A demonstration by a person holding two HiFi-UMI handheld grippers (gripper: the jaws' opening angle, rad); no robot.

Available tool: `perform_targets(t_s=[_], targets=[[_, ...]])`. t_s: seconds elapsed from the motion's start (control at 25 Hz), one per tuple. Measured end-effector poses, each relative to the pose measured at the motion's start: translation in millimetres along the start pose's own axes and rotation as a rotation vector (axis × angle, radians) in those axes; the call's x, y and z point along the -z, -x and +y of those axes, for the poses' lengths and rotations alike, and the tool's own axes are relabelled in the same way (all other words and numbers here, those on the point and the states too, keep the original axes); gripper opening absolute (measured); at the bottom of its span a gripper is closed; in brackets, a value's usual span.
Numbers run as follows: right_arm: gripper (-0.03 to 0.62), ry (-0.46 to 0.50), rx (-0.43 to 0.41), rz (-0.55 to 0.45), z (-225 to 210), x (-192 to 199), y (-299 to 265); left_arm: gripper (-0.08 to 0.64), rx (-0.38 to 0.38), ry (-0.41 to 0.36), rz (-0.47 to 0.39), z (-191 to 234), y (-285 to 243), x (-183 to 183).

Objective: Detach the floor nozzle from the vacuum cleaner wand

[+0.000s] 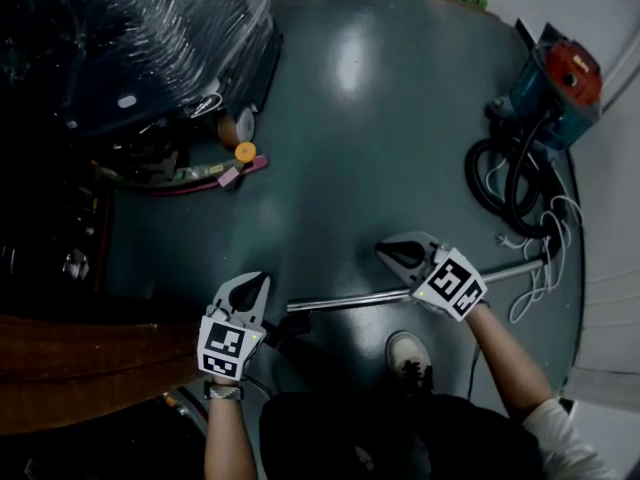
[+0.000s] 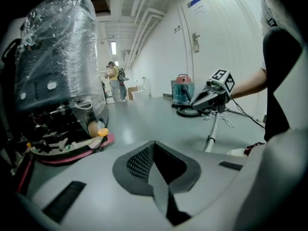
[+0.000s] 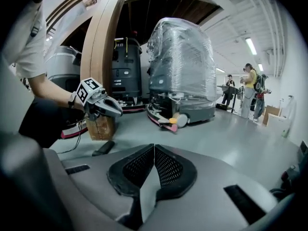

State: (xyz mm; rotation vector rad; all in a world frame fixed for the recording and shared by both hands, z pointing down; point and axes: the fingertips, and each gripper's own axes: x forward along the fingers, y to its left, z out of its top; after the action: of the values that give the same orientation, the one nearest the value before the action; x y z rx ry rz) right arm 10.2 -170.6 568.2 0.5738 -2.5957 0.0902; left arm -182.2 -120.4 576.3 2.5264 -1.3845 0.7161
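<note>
The chrome wand (image 1: 420, 289) lies on the grey floor, its far end towards the red and blue vacuum cleaner (image 1: 556, 80) and black hose (image 1: 508, 182). A small dark flat piece (image 1: 297, 325), perhaps the nozzle, lies by the wand's near end; I cannot tell if they touch. My left gripper (image 1: 258, 284) hangs above that end, shut and empty (image 2: 155, 160). My right gripper (image 1: 390, 253) is raised over the wand's middle, pads together, holding nothing (image 3: 154, 153). In the left gripper view the wand (image 2: 212, 133) runs beneath the right gripper (image 2: 208, 96).
A large plastic-wrapped machine (image 1: 150, 28) stands at the upper left, with an orange cap (image 1: 245, 151) and pink strip (image 1: 243, 171) at its base. White cable (image 1: 545, 268) trails by the wand. My shoe (image 1: 407, 354) is near it. People (image 3: 251, 88) stand far off.
</note>
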Motion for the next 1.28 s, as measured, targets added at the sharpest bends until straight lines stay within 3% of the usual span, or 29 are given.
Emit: perform_targets(t_s=[0.44, 0.92, 1.28], targets=[[0.028, -0.049, 0.103, -0.141, -5, -112, 51, 0.002, -0.108, -0.005, -0.11, 5, 49, -104], [0.028, 0.125, 0.216, -0.193, 15, -229, 120, 0.0, -0.191, -0.084, -0.251, -6, 116, -223], [0.028, 0.192, 0.261, -0.327, 40, -300, 186, 0.001, -0.23, -0.147, -0.353, -37, 177, -296]])
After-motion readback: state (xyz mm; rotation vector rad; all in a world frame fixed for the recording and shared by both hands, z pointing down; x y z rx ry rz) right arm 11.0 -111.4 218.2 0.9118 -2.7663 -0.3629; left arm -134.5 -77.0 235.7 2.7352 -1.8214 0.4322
